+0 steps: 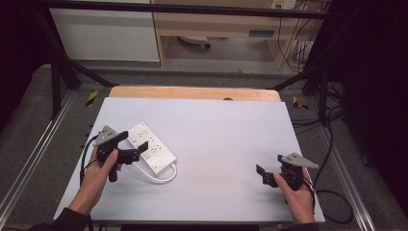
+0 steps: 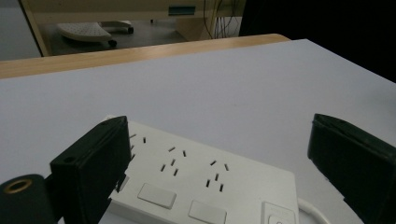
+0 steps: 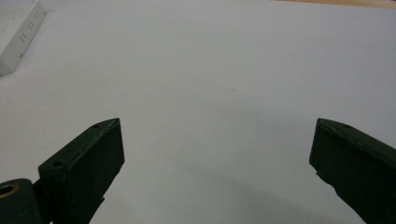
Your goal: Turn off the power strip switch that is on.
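My left claw [image 1: 133,145] sits at the left of the high view, spread wide over the near end of the white power strip [image 1: 150,147]; its jaws straddle the strip without gripping it, one by the strip's edge, the other well off over the bare counter [image 1: 221,139]; in the left gripper view the strip [image 2: 205,182] lies low in the middle of the frame, sockets and switches facing up, its white cord [image 1: 161,177] curling off toward the lower right; my right claw [image 1: 269,168] hangs at the lower right of the high view, wide open and holding nothing, well apart from the strip, which shows at the upper left corner of the right gripper view [image 3: 18,35]
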Demonstrator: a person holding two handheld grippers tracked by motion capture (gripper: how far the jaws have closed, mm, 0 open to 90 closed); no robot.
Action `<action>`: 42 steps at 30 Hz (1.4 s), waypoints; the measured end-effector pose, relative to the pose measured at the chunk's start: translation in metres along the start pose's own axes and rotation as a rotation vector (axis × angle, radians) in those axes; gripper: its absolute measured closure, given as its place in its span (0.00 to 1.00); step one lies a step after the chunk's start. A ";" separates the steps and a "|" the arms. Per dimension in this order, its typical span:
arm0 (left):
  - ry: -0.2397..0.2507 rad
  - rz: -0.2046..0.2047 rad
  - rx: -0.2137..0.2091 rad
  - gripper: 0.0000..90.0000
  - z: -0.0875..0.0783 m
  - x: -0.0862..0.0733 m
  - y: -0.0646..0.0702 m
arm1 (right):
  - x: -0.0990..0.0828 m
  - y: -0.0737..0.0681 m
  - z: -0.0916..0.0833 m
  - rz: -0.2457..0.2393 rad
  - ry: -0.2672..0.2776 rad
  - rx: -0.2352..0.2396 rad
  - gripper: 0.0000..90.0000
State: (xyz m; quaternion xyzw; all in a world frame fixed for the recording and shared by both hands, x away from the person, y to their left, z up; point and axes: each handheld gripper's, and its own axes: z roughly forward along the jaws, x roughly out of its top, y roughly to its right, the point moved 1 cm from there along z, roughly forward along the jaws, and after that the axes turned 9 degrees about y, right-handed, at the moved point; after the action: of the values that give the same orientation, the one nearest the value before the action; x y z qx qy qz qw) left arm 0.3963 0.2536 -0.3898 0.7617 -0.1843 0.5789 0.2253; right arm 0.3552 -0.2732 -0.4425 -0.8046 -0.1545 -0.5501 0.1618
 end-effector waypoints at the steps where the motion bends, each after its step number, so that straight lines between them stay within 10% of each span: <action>1: -0.003 0.003 -0.003 0.07 -0.003 0.001 0.000 | 0.000 0.000 0.000 0.000 0.000 0.000 0.04; 42: -0.003 -0.024 0.039 0.07 -0.084 -0.023 -0.014 | 0.000 0.000 0.001 -0.009 -0.006 -0.003 0.04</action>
State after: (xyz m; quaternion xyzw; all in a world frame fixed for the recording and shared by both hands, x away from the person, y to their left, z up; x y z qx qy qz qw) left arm 0.3306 0.3119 -0.3950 0.7689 -0.1641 0.5786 0.2171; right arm 0.3556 -0.2724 -0.4432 -0.8058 -0.1575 -0.5486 0.1576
